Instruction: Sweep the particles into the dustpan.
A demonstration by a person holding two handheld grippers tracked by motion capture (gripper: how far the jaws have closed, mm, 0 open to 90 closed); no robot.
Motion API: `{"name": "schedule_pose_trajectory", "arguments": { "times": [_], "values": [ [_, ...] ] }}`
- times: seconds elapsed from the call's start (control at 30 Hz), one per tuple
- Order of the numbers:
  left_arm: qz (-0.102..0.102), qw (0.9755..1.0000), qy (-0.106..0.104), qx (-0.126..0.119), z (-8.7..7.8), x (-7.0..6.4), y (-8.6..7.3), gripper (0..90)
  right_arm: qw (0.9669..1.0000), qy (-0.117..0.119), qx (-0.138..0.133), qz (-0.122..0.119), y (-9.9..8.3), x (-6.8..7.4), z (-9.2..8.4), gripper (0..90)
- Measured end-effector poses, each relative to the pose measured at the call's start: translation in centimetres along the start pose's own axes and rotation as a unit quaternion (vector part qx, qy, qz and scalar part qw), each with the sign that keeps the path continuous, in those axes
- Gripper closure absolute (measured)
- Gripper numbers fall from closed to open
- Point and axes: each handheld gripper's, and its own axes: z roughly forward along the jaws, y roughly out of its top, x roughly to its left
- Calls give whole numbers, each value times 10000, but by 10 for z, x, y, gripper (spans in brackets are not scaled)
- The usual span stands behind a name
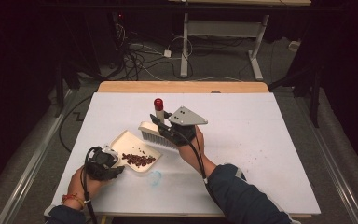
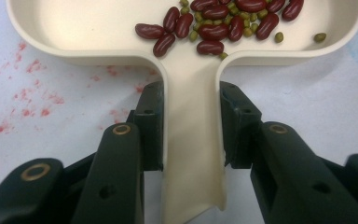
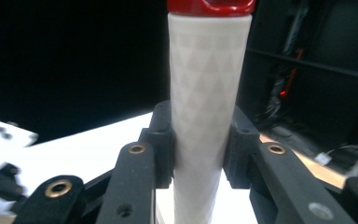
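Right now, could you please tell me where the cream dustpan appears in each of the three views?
High view: the dustpan lies left of centre on the white table, its handle in the left tongs.
Left gripper view: its tray spans the top, with its handle clamped between the jaws.
Right gripper view: not in it.
Shared landmark: the red beans in the pan.

table brightly lit | surroundings dark | right gripper view's near edges blurred
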Motion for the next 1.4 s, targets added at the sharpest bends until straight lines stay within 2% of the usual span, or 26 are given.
{"name": "schedule_pose_trajectory", "arguments": {
  "times": [0.03, 0.13, 0.3, 0.37, 0.43, 0.47, 0.53, 0.67, 0.83, 0.93, 0.97, 1.07, 1.17, 1.3, 1.33, 1.4],
  "values": [
    [11, 10000, 21, -11, 0, -1, 0, 637, 9999, -113, -4, -61, -5, 0, 5, 696],
    [14, 10000, -11, -35, 1, -2, 2, 637, 9998, -172, -15, -62, -10, 1, 10, 696],
    [37, 9999, -29, -102, 6, -9, 9, 637, 9998, -158, 36, -101, -19, 10, 15, 696],
    [118, 9999, 3, -54, 7, -12, 13, 637, 9998, -121, 21, -123, -19, 13, 14, 696],
    [75, 9999, 41, -88, 10, -16, 19, 637, 9999, -11, 88, -131, -18, 17, 12, 696],
    [79, 9999, 30, -78, 10, -17, 21, 637, 9999, -24, 128, -92, -17, 20, 11, 696],
    [73, 9997, 202, -66, 15, -25, 29, 638, 9998, -4, 168, -98, -17, 25, 8, 695],
    [-43, 9995, 290, -92, 20, -34, 42, 638, 9998, -57, 213, -37, -18, 34, 1, 694],
    [-32, 9996, 246, -99, 25, -39, 51, 638, 9996, -120, 272, -9, -16, 40, -5, 694],
    [-38, 9997, 225, -122, 26, -38, 50, 638, 9994, -165, 284, 82, -16, 35, -10, 695],
    [-33, 9997, 201, -117, 26, -38, 50, 638, 9994, -195, 230, 188, -15, 30, -14, 696],
    [-7, 9998, 134, -117, 26, -36, 50, 638, 9992, -221, 170, 280, -14, 25, -19, 695],
    [12, 9999, 106, -124, 26, -35, 49, 638, 9988, -254, 54, 419, -10, 17, -32, 696],
    [26, 9998, 112, -143, 25, -35, 49, 638, 9988, -289, -24, 393, -5, 9, -44, 695],
    [49, 9998, 112, -141, 24, -35, 48, 638, 9991, -264, -5, 329, -2, 4, -52, 696],
    [35, 9998, 89, -157, 23, -35, 48, 638, 9991, -270, -9, 333, -2, 2, -55, 696]
  ]
}}
